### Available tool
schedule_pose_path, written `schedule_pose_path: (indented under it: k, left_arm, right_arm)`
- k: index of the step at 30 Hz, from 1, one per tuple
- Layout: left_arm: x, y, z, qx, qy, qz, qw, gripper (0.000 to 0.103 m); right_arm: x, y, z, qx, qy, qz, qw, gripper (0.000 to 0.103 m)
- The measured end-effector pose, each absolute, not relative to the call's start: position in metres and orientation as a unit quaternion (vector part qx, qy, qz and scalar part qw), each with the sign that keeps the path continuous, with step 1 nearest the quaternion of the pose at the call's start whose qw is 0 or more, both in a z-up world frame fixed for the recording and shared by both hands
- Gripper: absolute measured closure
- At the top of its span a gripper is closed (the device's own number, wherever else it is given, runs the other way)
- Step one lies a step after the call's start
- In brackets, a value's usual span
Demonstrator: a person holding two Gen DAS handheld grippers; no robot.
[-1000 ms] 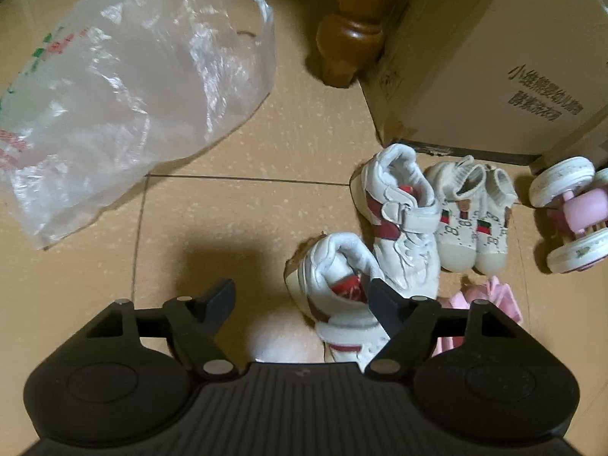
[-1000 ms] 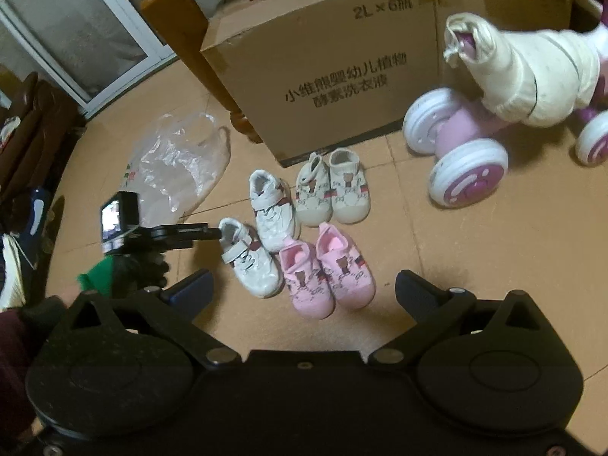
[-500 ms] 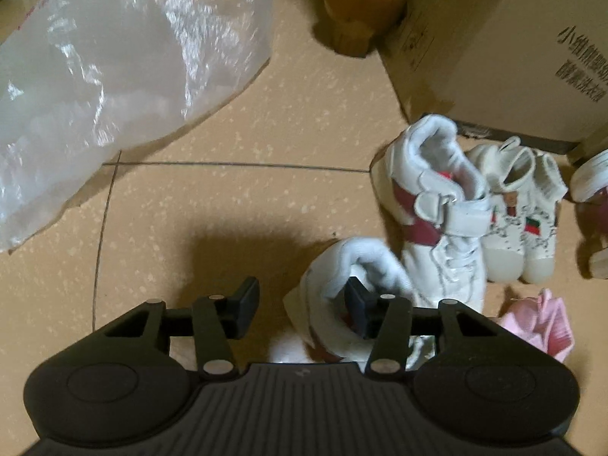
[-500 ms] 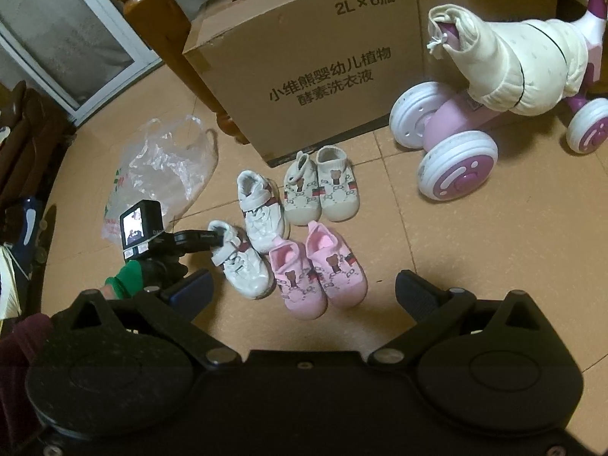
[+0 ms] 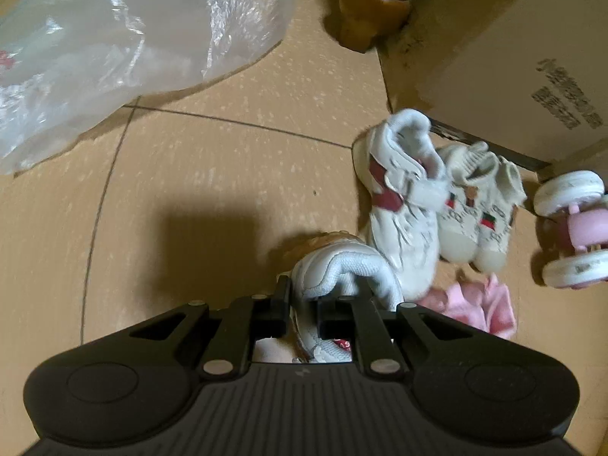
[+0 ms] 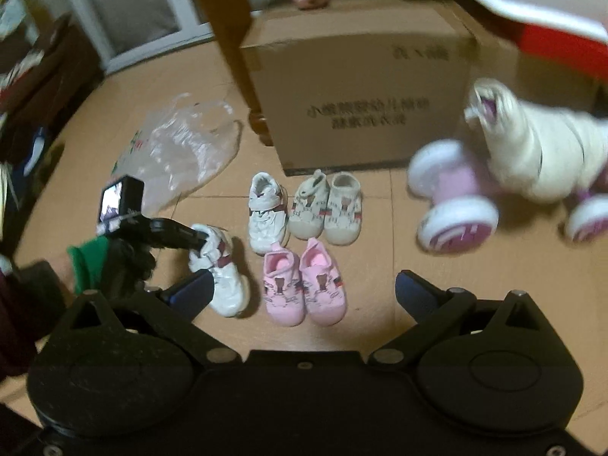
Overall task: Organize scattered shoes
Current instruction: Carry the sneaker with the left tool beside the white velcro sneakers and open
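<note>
Left gripper [image 5: 302,309] pinches a white sneaker [image 5: 342,269] by its collar; right gripper [image 6: 304,290] fingers spread, over pink shoes [image 6: 304,281] on the floor.

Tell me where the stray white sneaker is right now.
The stray white sneaker sits on the floor at lower left in the right wrist view, pinched at its collar by the left gripper, left of the pink pair and nearer than its mate.
</note>
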State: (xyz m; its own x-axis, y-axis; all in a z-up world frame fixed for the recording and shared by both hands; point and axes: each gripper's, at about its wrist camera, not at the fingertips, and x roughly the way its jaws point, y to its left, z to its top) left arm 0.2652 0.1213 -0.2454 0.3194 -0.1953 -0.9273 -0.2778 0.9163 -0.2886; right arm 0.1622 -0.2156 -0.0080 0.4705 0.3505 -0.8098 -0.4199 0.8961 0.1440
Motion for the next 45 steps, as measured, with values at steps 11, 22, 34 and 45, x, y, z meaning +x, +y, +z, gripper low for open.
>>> schedule_pose_path:
  k: [11, 22, 34, 45]
  left_arm:
    - [0.177, 0.095, -0.178, -0.188, 0.580, -0.007, 0.793, 0.090]
    - [0.064, -0.007, -0.153, -0.150, 0.614, -0.110, 0.767, 0.090]
    - [-0.012, -0.117, -0.217, -0.079, 0.664, -0.183, 0.721, 0.090]
    - [-0.027, -0.148, -0.268, 0.011, 0.683, -0.178, 0.708, 0.090]
  right_arm:
    - [0.158, -0.214, 0.024, -0.139, 0.416, 0.229, 0.869, 0.000]
    - [0.145, -0.223, 0.046, -0.138, 0.390, 0.242, 0.877, 0.000]
    - [0.134, -0.249, 0.058, -0.128, 0.376, 0.244, 0.885, 0.000]
    - [0.133, -0.272, 0.061, -0.111, 0.374, 0.239, 0.889, 0.000]
